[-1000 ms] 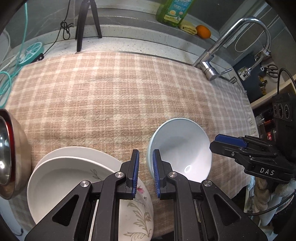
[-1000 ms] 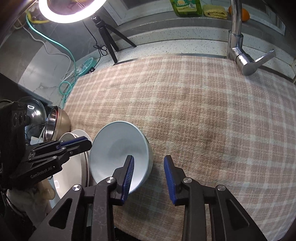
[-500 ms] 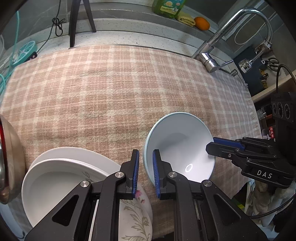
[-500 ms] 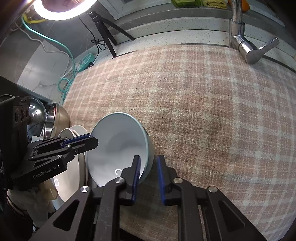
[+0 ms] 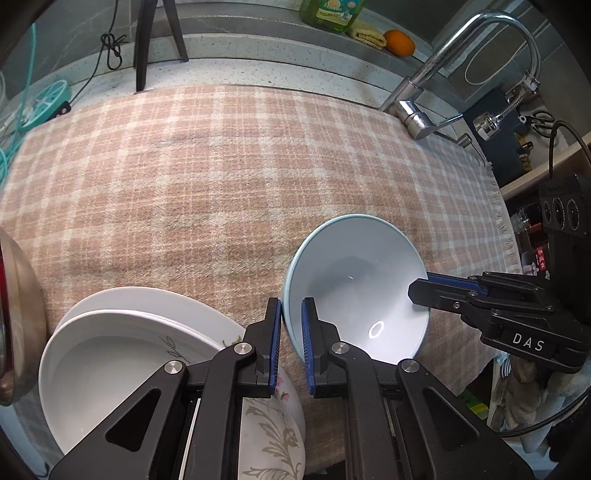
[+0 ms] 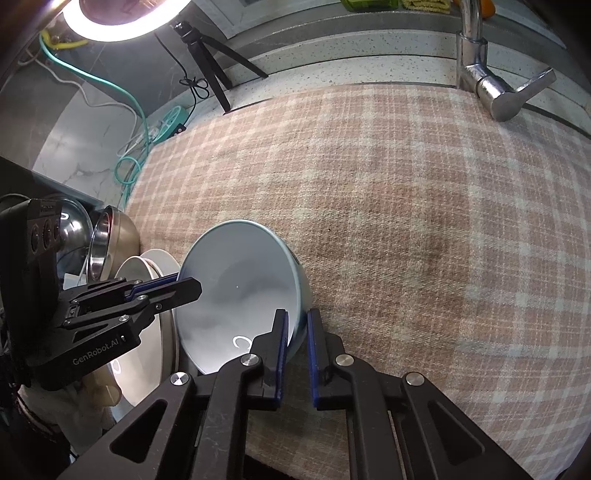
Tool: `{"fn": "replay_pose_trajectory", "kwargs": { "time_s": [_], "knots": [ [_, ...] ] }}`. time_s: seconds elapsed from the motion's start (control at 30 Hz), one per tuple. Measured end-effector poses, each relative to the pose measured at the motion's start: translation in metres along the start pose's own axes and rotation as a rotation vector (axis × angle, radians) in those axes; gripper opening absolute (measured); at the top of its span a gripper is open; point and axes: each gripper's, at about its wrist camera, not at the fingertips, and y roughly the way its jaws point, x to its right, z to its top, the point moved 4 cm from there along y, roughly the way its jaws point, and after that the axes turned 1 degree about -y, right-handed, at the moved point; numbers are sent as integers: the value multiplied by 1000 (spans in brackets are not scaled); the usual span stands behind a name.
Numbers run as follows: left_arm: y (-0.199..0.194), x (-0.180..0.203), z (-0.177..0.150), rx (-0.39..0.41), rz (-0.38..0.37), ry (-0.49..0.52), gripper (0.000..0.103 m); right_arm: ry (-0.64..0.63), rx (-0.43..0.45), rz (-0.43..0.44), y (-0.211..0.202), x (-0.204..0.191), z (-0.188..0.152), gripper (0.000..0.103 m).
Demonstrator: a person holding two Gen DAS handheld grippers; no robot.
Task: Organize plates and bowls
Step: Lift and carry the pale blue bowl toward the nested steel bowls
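The left gripper (image 5: pixel 291 343) has its two blue-padded fingers pinched on the near left rim of the pale blue round bowl (image 5: pixel 354 280), one pad outside and one inside. The right gripper (image 6: pixel 297 350) pinches the bowl's rim on the opposite side in the same way, its fingers nearly closed. So both grippers have hold of the one bowl, which sits tilted over the front part of the pink and cream checked cloth (image 5: pixel 207 177).

The left wrist view shows the two stacked white plates with a leaf pattern (image 5: pixel 122 354) from above, just beside the bowl on its left. It also shows an orange fruit (image 5: pixel 398 42), a green soap bottle (image 5: pixel 328 13) and the whole curved silver tap (image 5: pixel 461 62) at the back. Only the edge of a shiny metal bowl (image 5: pixel 16 317) peeks in at the far left.

The right wrist view shows that metal bowl standing on its side, and the plates only as thin slices behind the left gripper, which blocks most of them. Only this view shows the bright round ring light (image 6: pixel 122 18) on its black tripod (image 6: pixel 207 55), and the teal cable (image 6: pixel 136 122) in loops on the grey counter (image 6: pixel 332 51).
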Motion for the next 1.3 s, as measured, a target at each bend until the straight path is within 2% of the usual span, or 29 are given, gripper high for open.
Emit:
{"fn": "replay_pose_trajectory", "kwargs": {
  "time_s": [0.27, 0.57, 0.9, 1.3],
  "knots": [
    [-19, 2, 7, 51, -10, -1, 9, 9, 29, -7, -13, -3, 5, 9],
    [-58, -15, 14, 138, -10, -24, 9, -32, 90, 2, -35, -36, 25, 9],
    [-102, -68, 5, 218, 24, -99, 9, -160, 132, 23, -42, -113, 52, 9],
    [-142, -148, -19, 268, 82, -218, 9, -296, 122, 56, -7, -211, 70, 9]
  ]
}}
